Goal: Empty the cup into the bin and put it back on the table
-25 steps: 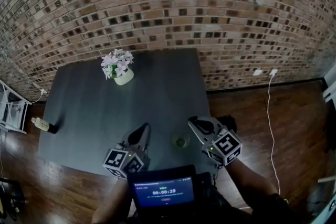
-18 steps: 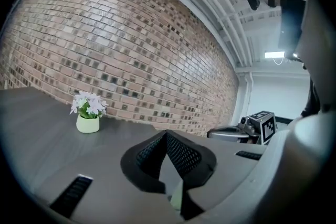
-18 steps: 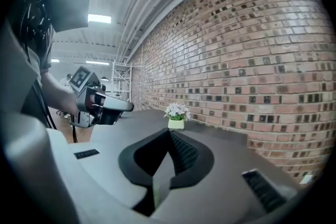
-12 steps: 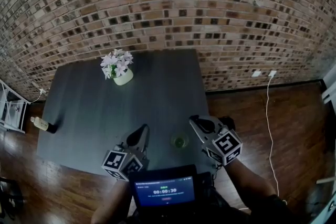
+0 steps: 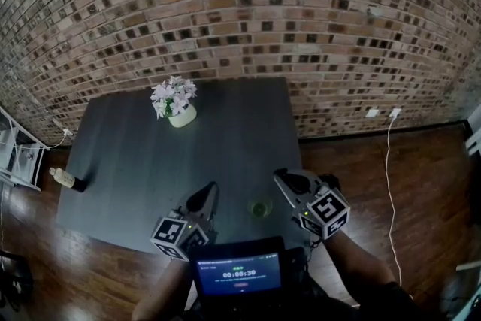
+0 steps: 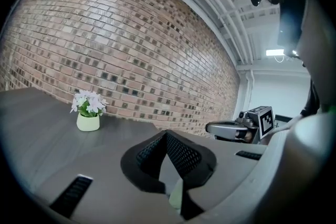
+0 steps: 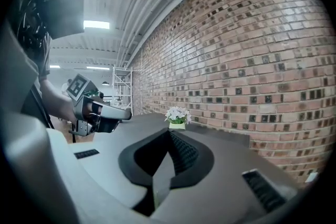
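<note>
A small clear cup [image 5: 259,208] with something greenish in it stands near the front edge of the dark grey table [image 5: 225,139]. It sits between my two grippers and touches neither. My left gripper [image 5: 210,189] is to the cup's left, its jaws closed to a point with nothing in them. On the cup's right, my right gripper [image 5: 279,176] is also shut and empty. In the left gripper view the left gripper [image 6: 167,134] points level over the table, with the right gripper [image 6: 236,128] beyond it. The right gripper view shows the right gripper [image 7: 169,132] and the left gripper [image 7: 102,110].
A white pot of flowers [image 5: 179,105] stands at the table's far side and a small bottle [image 5: 64,178] lies at its left edge. A dark object [image 5: 328,180] sits by the table's right edge, partly hidden. Brick wall behind; white rack [image 5: 19,162] at left; cable [image 5: 387,162] on the floor.
The head camera has tipped slightly, so everything sits a little lower in the picture. Both grippers and the cup kept their places.
</note>
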